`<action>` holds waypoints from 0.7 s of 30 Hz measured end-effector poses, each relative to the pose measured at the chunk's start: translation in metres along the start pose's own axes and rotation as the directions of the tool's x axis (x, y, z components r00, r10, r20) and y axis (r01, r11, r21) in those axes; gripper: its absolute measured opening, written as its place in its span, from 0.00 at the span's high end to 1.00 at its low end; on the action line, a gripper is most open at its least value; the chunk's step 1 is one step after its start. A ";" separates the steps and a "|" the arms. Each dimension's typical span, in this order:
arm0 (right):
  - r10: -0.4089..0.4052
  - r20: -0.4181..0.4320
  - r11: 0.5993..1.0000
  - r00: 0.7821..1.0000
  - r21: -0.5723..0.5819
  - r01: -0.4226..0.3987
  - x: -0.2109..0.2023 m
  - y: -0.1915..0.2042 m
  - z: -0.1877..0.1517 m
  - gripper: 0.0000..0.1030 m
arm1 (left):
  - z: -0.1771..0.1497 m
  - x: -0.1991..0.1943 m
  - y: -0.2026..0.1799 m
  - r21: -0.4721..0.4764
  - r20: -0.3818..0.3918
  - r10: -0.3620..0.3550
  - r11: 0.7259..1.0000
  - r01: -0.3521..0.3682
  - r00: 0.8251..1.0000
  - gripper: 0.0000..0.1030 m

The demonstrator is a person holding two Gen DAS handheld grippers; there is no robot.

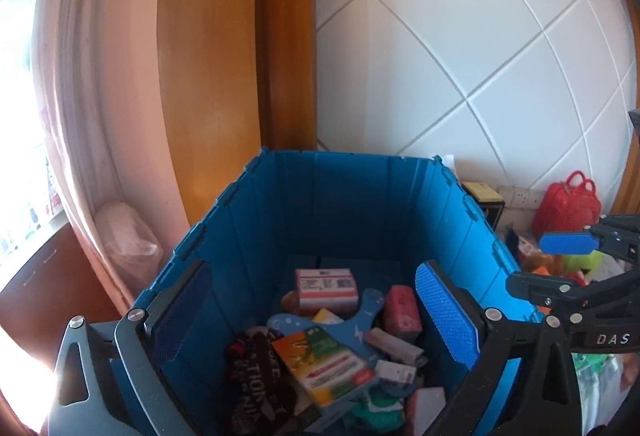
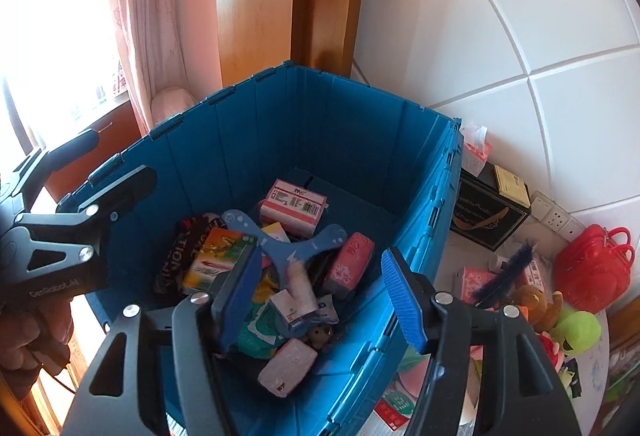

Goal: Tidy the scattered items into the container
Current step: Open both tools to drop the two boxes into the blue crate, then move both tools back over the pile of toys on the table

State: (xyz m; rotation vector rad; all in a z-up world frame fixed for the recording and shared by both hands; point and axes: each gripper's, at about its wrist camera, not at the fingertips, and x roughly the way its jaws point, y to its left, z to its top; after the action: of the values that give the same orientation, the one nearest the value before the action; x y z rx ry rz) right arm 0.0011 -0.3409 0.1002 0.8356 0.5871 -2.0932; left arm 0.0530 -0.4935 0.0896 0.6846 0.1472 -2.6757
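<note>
A blue folding crate (image 1: 344, 196) (image 2: 248, 140) holds several items: pink boxes (image 2: 294, 206), a blue flat toy (image 2: 288, 248), a colourful carton (image 1: 320, 368) and dark cloth. My left gripper (image 1: 316, 320) is open and empty above the crate's near side. My right gripper (image 2: 320, 300) is open and empty over the crate's right part; it also shows at the right of the left wrist view (image 1: 568, 244). Scattered items lie right of the crate: a red toy case (image 2: 596, 268), a green plush (image 2: 576, 332), a dark brush (image 2: 504, 272).
A black box (image 2: 488, 212) and a tissue pack (image 2: 476, 152) sit behind the crate by the white tiled wall (image 2: 520, 16). A wooden door frame (image 1: 224, 56) and pink curtain (image 1: 80, 76) stand at the left. A wall socket (image 2: 556, 216) is near the red case.
</note>
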 end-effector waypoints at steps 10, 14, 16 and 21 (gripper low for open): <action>-0.005 0.011 0.993 1.000 0.114 0.003 -0.031 -0.056 -0.061 0.35 | -0.014 -0.011 -0.069 0.059 -0.030 -0.061 0.996 0.063 0.998 0.00; -0.006 0.021 0.989 1.000 0.150 0.003 -0.046 -0.087 -0.085 0.35 | -0.018 -0.023 -0.109 0.093 -0.042 -0.075 0.993 0.079 0.996 0.00; -0.005 0.023 0.986 1.000 0.168 0.001 -0.055 -0.106 -0.098 0.35 | -0.019 -0.028 -0.131 0.102 -0.050 -0.080 0.991 0.085 0.996 0.00; -0.014 0.024 0.980 1.000 0.198 0.009 -0.079 -0.153 -0.129 0.35 | -0.030 -0.039 -0.189 0.126 -0.068 -0.092 0.987 0.100 0.993 0.00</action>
State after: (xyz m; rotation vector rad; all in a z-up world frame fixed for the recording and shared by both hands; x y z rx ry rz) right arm -0.0381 -0.1300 0.0887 0.9165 0.3746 -2.1949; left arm 0.0256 -0.2999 0.0838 0.8202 0.0228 -2.7761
